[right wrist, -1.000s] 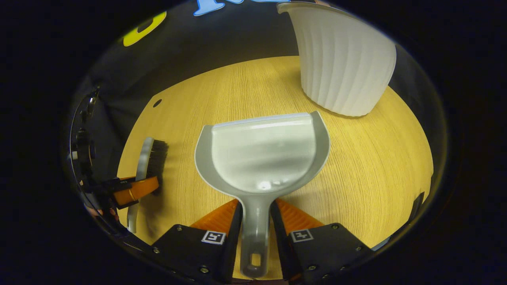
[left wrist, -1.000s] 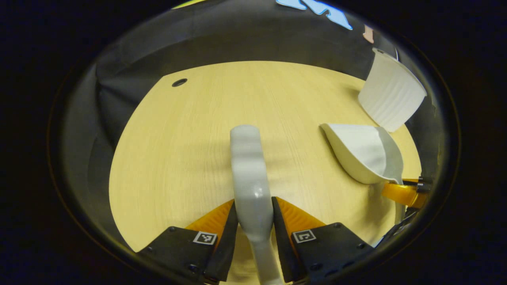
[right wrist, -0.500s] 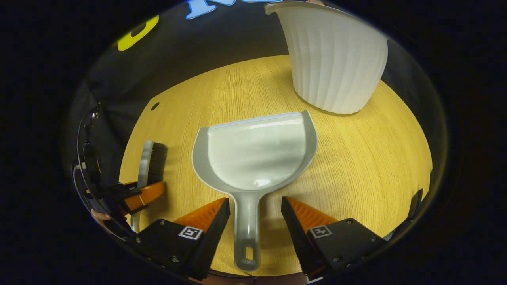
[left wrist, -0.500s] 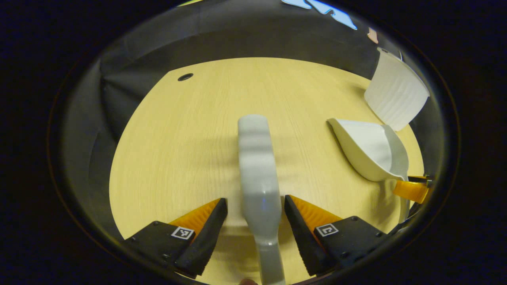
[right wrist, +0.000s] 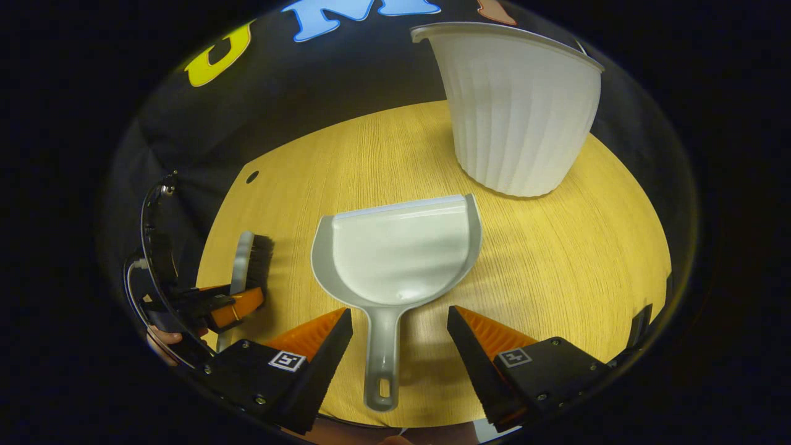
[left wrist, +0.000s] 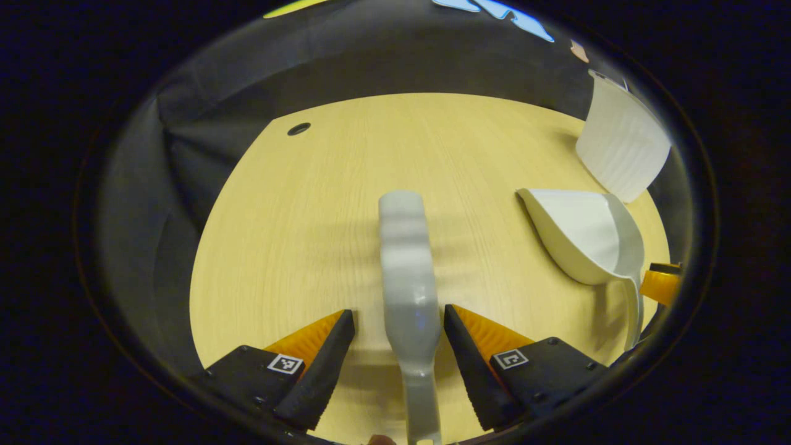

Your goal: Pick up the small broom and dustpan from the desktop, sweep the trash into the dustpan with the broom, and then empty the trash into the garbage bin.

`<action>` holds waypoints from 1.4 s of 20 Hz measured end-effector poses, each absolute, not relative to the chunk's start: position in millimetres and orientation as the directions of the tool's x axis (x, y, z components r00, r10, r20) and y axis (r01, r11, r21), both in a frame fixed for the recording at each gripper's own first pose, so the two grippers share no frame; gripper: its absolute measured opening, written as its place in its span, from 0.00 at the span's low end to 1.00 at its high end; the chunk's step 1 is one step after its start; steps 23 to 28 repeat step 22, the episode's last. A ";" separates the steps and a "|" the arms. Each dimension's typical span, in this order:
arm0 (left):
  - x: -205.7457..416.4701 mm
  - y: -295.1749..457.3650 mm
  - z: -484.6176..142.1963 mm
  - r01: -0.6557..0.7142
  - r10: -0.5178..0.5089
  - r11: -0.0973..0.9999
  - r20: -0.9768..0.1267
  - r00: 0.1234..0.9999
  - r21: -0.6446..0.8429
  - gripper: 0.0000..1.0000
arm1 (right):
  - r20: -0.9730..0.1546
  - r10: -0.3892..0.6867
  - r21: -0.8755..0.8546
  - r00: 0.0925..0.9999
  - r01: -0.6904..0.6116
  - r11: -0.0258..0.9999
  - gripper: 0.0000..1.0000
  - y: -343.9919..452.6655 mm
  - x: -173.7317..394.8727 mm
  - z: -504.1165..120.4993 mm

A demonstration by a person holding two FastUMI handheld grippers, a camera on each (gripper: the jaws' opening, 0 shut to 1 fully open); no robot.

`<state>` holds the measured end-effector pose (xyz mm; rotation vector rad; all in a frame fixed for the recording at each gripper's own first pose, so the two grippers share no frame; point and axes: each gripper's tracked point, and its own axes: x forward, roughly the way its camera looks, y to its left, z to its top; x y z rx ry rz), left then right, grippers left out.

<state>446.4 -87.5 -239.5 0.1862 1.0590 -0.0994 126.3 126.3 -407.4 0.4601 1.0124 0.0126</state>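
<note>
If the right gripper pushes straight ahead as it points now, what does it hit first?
Probably the dustpan: its handle lies between the open fingers of the right gripper, with the pan straight ahead on the desktop. The white garbage bin stands beyond, a little to the right. Height above the handle is unclear.

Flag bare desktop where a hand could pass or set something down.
Free: desktop from the broom out to the grommet hole, and right of the dustpan below the garbage bin. Crowded: the broom-to-dustpan gap, where the left gripper sits.

You worked at a light wooden desk [left wrist: 296,235] with a small round hole [left wrist: 299,129], black cloth wall [right wrist: 346,86] behind.
</note>
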 end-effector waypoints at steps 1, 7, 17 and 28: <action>461.2 -97.0 -226.3 0.171 0.012 0.979 -0.871 0.492 0.110 0.92 | -0.810 0.223 0.381 0.543 0.196 0.904 0.97 125.2 125.9 -404.9; 555.7 -158.3 -147.3 0.200 0.004 0.972 -0.862 0.507 0.122 0.99 | -0.801 0.241 0.397 0.548 0.184 0.899 0.97 121.7 121.5 -401.1; 758.9 -286.3 37.7 0.185 -0.051 0.978 -0.759 0.649 0.093 0.99 | -0.736 0.190 0.374 0.649 0.157 0.914 0.97 103.9 131.1 -361.1; 904.4 -360.5 161.9 0.174 -0.135 0.985 -0.568 0.812 0.016 0.99 | -0.632 0.077 0.246 0.771 0.106 0.963 0.96 79.4 146.3 -312.7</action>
